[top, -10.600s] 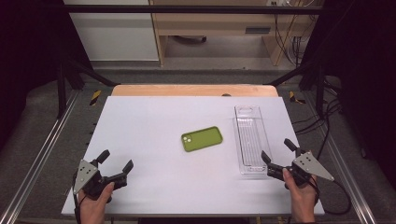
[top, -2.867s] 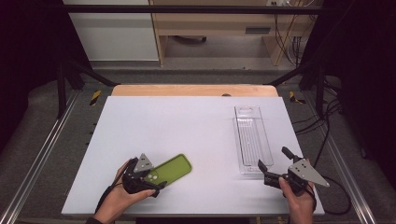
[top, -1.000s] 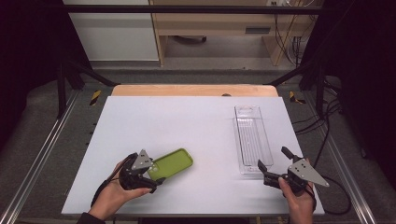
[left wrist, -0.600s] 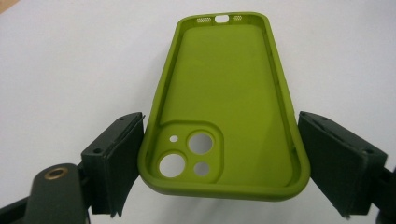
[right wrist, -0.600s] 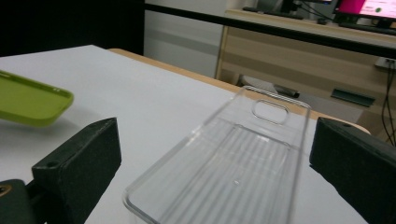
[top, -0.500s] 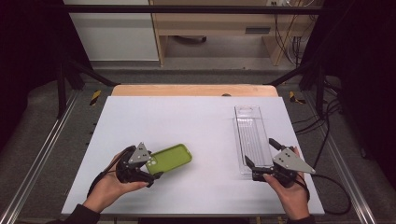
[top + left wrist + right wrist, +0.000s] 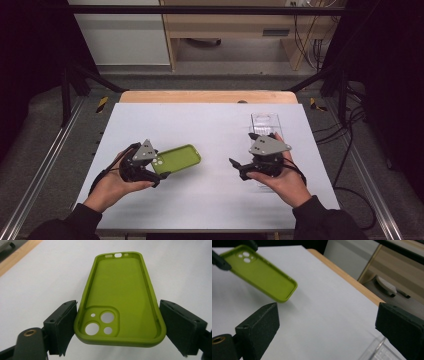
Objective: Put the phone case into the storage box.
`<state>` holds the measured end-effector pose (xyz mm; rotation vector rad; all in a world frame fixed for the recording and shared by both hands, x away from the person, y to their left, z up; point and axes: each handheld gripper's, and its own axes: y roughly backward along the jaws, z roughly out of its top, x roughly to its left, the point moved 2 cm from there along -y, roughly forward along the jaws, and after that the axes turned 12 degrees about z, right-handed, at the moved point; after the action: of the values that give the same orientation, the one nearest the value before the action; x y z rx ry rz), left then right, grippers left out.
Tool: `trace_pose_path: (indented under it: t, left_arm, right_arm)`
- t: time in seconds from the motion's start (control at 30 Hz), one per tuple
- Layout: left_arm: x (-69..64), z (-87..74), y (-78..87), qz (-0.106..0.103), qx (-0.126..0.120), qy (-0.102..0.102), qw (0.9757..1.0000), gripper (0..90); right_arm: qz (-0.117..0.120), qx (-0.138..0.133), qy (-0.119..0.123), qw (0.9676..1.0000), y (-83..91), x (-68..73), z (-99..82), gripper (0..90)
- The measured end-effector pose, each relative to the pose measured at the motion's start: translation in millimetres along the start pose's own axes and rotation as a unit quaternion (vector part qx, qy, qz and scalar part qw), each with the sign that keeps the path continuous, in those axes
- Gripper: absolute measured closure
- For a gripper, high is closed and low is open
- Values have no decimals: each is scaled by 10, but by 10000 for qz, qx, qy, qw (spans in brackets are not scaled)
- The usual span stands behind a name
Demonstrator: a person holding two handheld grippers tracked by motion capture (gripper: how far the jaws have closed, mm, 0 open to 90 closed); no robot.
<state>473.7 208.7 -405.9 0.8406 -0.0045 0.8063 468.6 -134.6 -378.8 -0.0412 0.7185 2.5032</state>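
A white tabletop [image 7: 210, 125] with a wooden far edge is sitting amid dark framing, with a pale cabinet [image 7: 120, 32] and a wooden desk beyond. The left gripper [image 7: 150, 172] is grasping the green phone case [image 7: 176, 159] by its camera end, seemingly lifting it clear. The right gripper [image 7: 245, 155], fingers released, is hovering over the clear plastic box [image 7: 266, 121], partly covering it.

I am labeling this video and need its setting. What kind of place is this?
Probably a lab or workshop recording bench: a white table inside a dark metal frame, loose cables at the side, and a wooden workbench behind it.
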Motion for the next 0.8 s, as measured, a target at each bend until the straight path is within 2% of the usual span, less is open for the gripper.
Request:
trace_pose_path:
  t: [0.07,0.13,0.23,0.27,0.4,0.57,0.6,0.8]
  left_arm:
    - [53,1,25,19,-52,16,10000,163]
    - [120,-21,32,42,-32,31,10000,163]
    - [144,-36,24,58,-5,23,10000,163]
    - [152,-40,13,56,32,-27,10000,163]
    - [145,-15,13,62,41,-93,9999,163]
    - [144,-4,-1,77,33,-101,9999,163]
    - [147,-2,-6,88,27,-100,9999,163]
    - [119,57,16,119,-11,-150,9998,163]
  right_arm:
    - [42,79,96,9999,-46,1,32,64]
    - [149,230,215,9994,-170,2,133,65]
    - [232,274,283,9990,-243,12,204,66]
    - [314,332,396,9982,-305,30,268,68]
    - [443,441,584,9963,-402,80,355,75]
    - [557,554,692,9945,-493,119,401,79]
    - [586,635,806,9930,-529,143,417,80]
    - [650,755,928,9907,-567,186,446,73]
